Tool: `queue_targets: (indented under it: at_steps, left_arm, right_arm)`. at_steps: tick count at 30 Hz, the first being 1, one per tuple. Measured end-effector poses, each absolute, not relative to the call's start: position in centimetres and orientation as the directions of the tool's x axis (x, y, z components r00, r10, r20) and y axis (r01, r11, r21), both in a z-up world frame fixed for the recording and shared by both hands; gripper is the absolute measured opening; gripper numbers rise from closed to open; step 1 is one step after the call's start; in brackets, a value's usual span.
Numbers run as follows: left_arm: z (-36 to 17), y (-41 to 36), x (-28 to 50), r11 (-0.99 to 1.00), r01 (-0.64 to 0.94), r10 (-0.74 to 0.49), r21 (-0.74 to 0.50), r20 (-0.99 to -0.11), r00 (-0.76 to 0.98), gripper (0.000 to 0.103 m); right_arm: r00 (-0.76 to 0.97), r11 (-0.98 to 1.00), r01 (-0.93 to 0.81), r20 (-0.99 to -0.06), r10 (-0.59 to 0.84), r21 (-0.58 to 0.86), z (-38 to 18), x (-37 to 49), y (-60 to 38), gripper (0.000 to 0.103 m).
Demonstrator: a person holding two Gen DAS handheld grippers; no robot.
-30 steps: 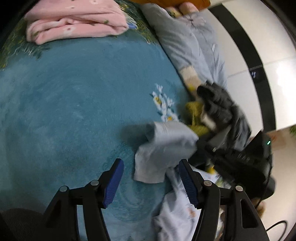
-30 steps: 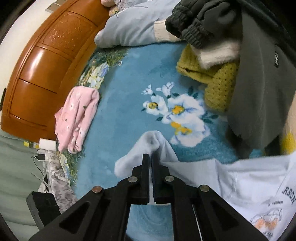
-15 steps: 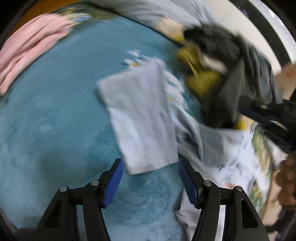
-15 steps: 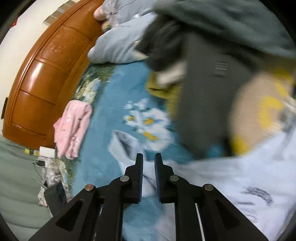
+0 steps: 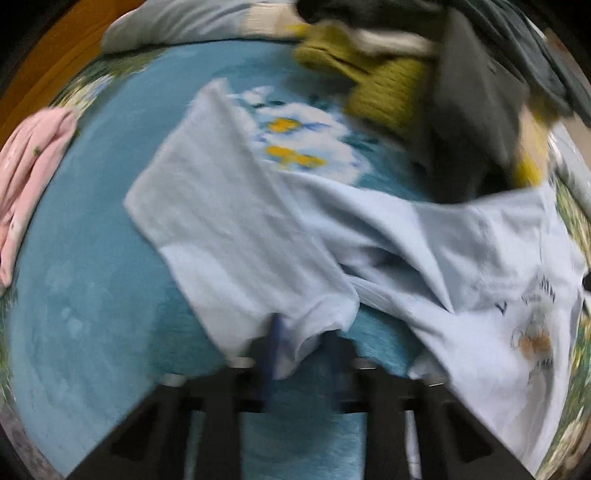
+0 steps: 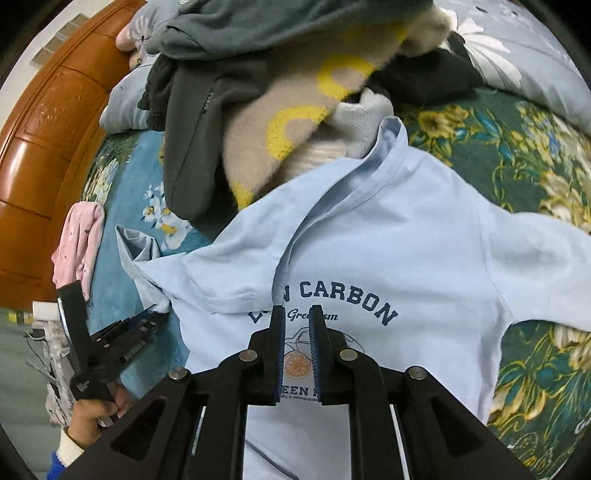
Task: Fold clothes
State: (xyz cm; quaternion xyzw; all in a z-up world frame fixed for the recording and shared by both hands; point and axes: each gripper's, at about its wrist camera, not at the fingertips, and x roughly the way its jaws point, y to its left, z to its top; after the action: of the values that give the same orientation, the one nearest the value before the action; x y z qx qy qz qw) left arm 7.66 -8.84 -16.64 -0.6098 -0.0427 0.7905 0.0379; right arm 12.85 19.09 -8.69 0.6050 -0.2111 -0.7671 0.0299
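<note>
A light blue T-shirt [image 6: 406, 240] with dark "CARBON" lettering lies face up on the bed, and its chest shows in the left wrist view [image 5: 461, 258] too. Its left sleeve [image 5: 229, 221] is spread flat on the teal bedspread. My left gripper [image 5: 299, 332] is shut on that sleeve's near hem; the picture is blurred. From the right wrist view, the left gripper [image 6: 122, 339] sits at the shirt's left edge, held by a hand [image 6: 96, 413]. My right gripper [image 6: 297, 314] hovers over the chest print, jaws a narrow gap apart, nothing between them.
A pile of clothes lies beyond the shirt: a dark grey garment [image 6: 192, 147], a beige fleece with yellow marks [image 6: 295, 110], a mustard knit [image 5: 388, 92]. A folded pink garment [image 6: 79, 243] rests at the left near the wooden headboard [image 6: 44, 147]. A grey-blue pillow [image 5: 177, 22] lies at the back.
The left gripper came down over the sleeve and shut on its hem. The right gripper let go of the sleeve, parted slightly and swung right over the shirt's chest.
</note>
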Motion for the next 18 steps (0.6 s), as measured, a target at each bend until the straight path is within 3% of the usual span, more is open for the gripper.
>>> queue_targets:
  at_steps: [5,11,16,17,18]
  left_arm:
    - [-11.5,-15.8,8.1,-0.957,0.152,0.165,-0.249,-0.891,-0.423,0.005]
    - [-4.5,-27.4,10.9,-0.873,0.34,0.085,-0.349,-0.796,-0.599,0.004]
    - [-3.3,-34.9,12.9,-0.769,0.476,0.03,-0.428,-0.767,-0.641,0.004]
    - [-3.6,-35.5,12.9,-0.759,0.491,0.023,-0.428,-0.771,-0.637,0.004]
    - [-3.9,-35.8,12.9,-0.754,0.503,0.015,-0.423,-0.776,-0.631,0.004]
  right_arm:
    - [-0.272,-0.91,-0.178,-0.908,-0.32,0.374,-8.8,12.3,18.2,0.012]
    - [-0.259,-0.921,-0.154,-0.914,-0.312,0.358,-9.5,11.8,17.6,0.012]
    - [-0.237,-0.909,-0.146,-0.906,-0.35,0.389,-10.6,11.6,17.4,0.012]
    - [-0.229,-0.904,-0.144,-0.902,-0.365,0.403,-11.0,11.6,17.3,0.013]
    - [-0.218,-0.89,-0.15,-0.892,-0.396,0.431,-11.7,11.5,17.1,0.024]
